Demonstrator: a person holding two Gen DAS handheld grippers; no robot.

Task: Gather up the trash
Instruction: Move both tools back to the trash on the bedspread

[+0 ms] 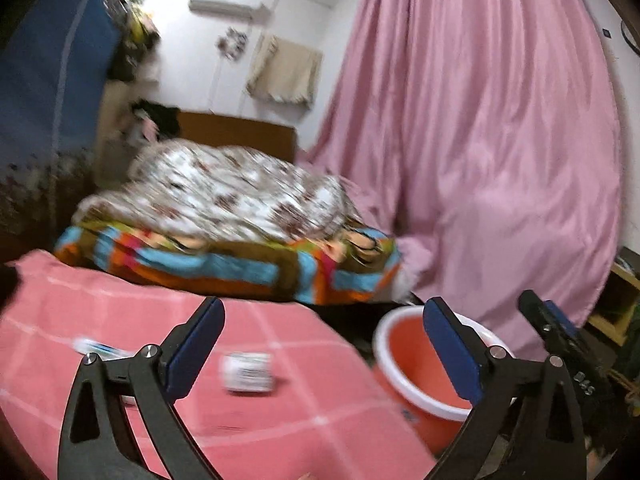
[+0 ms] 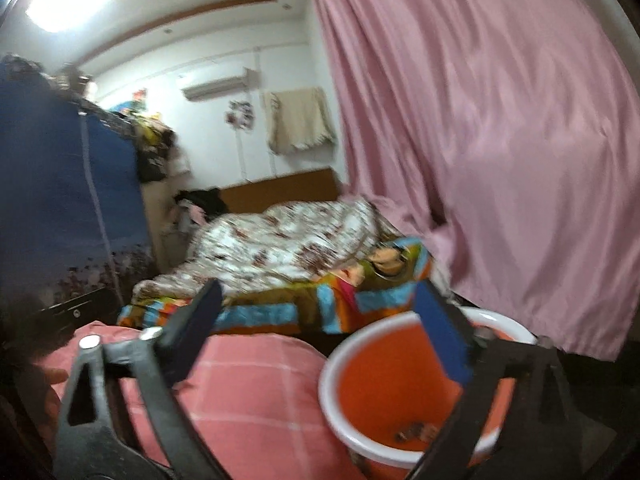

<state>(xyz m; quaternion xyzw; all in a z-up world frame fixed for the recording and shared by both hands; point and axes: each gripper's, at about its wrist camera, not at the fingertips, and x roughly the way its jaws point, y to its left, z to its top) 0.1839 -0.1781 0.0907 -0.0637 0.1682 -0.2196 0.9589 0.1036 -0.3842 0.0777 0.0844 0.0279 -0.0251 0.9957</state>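
My left gripper (image 1: 325, 305) stands open with nothing between its fingers, above a pink checked cloth (image 1: 280, 420). On that cloth lie a small white labelled container (image 1: 248, 372) and, farther left, a blue-and-white wrapper (image 1: 96, 348). An orange bucket with a white rim (image 1: 404, 360) stands to the right of the cloth, partly behind the right finger. My right gripper (image 2: 318, 290) is open and empty too, its right finger over the bucket (image 2: 380, 392). Some small dark scraps (image 2: 416, 432) lie on the bucket's bottom. Part of the right gripper (image 1: 556, 328) shows beyond the bucket in the left wrist view.
Behind the cloth is a bed with a striped blanket (image 1: 248, 268) and a floral quilt (image 1: 224, 192). A pink curtain (image 1: 480, 140) hangs to the right, just behind the bucket. A blue wardrobe (image 1: 48, 80) stands on the left. A yellow shelf (image 1: 612, 312) is at far right.
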